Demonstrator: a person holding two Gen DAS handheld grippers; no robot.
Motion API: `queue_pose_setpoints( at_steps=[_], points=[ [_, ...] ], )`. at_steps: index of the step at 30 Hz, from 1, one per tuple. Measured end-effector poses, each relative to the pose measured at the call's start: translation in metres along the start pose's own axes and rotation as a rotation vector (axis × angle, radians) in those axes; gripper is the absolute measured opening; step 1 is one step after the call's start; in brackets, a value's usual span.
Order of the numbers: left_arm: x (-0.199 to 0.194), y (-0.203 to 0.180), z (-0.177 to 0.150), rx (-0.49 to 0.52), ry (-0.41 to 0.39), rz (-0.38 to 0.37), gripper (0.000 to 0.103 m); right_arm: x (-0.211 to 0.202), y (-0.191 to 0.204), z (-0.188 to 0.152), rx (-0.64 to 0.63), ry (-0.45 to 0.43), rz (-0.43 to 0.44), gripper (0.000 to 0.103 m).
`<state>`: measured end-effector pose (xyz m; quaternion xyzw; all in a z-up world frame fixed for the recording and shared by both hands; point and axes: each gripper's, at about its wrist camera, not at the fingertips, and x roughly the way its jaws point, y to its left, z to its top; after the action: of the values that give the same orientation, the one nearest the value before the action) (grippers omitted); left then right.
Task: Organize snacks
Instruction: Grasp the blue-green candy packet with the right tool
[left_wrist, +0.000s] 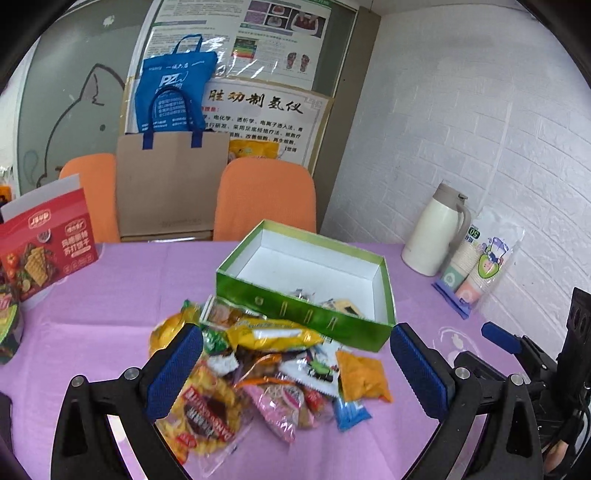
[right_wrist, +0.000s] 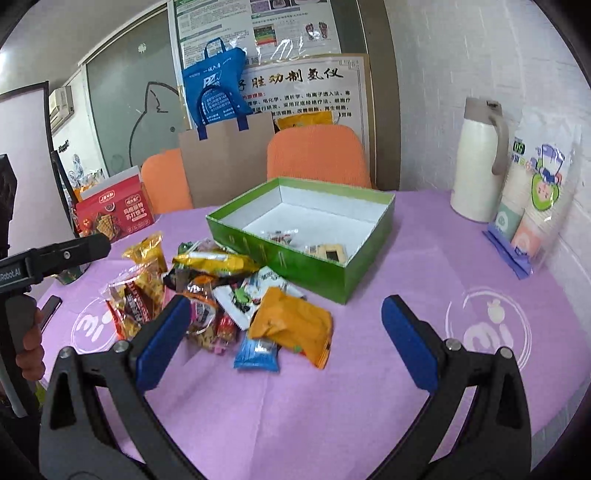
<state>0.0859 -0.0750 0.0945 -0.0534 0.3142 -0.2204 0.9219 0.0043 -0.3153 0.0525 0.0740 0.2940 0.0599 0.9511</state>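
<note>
Many small wrapped snacks lie heaped on the purple bench (right_wrist: 332, 406), just near-left of the green box (right_wrist: 295, 254), which holds only a few packets at its near side. Judgement: sorting is barely begun.

Left tongs (left_wrist: 295, 365): spread wide, holding nothing, hovering over the heap. Right tongs (right_wrist: 284, 339): likewise wide apart and empty, near side of the heap.

Handling notes (judged, not tested):
- All packets look light; foil and film wrappers likely slippery and crinkly, and will deform under a pinch.
- Orange packet (right_wrist: 291, 325) sits on top at the right edge of the heap, puffy and free of overlap. I rate it the easiest first pick; grip across its short width, mid-body, gently, contents may crush.
- Blue packet (right_wrist: 256, 354) lies flat on the bench, partly under the orange one; hard to get a blade beneath.
- Long yellow packet (left_wrist: 273, 334) rests against the box wall; take it across the middle.
- Clear bag of yellow crisps (left_wrist: 207, 413), near left, is fragile; pinch its sealed edge rather than its belly.
</note>
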Motion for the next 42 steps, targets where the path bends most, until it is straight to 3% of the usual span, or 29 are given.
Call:
queue_pose_setpoints(
  at_steps=[8,10,12,20,23,32,39,42],
  points=[
    [-0.009,0.028,-0.064,-0.069,0.082,-0.013,0.103,0.038,0.007,-0.049,0.087,0.173,0.047,0.102],
    [-0.01,0.033,-0.079,-0.083,0.104,-0.014,0.103,0.05,0.012,-0.053,0.084,0.196,0.054,0.09],
    [-0.01,0.039,-0.091,-0.098,0.125,-0.017,0.103,0.066,0.017,-0.054,0.084,0.231,0.061,0.07],
    [-0.016,0.037,-0.1,-0.077,0.122,-0.067,0.1,0.107,0.022,-0.049,0.099,0.259,0.033,0.067],
    [-0.011,0.028,-0.1,-0.05,0.135,-0.105,0.092,0.109,0.016,-0.05,0.086,0.263,0.004,0.034],
    [0.03,-0.014,-0.101,0.028,0.218,-0.168,0.06,0.062,-0.03,-0.073,0.156,0.247,-0.004,0.034],
    [0.09,-0.046,-0.093,0.042,0.251,-0.125,0.06,0.047,-0.035,-0.081,0.162,0.244,0.034,0.035],
    [0.113,-0.047,-0.093,0.042,0.253,-0.046,0.06,0.047,-0.031,-0.081,0.15,0.246,0.042,0.035]
  ],
)
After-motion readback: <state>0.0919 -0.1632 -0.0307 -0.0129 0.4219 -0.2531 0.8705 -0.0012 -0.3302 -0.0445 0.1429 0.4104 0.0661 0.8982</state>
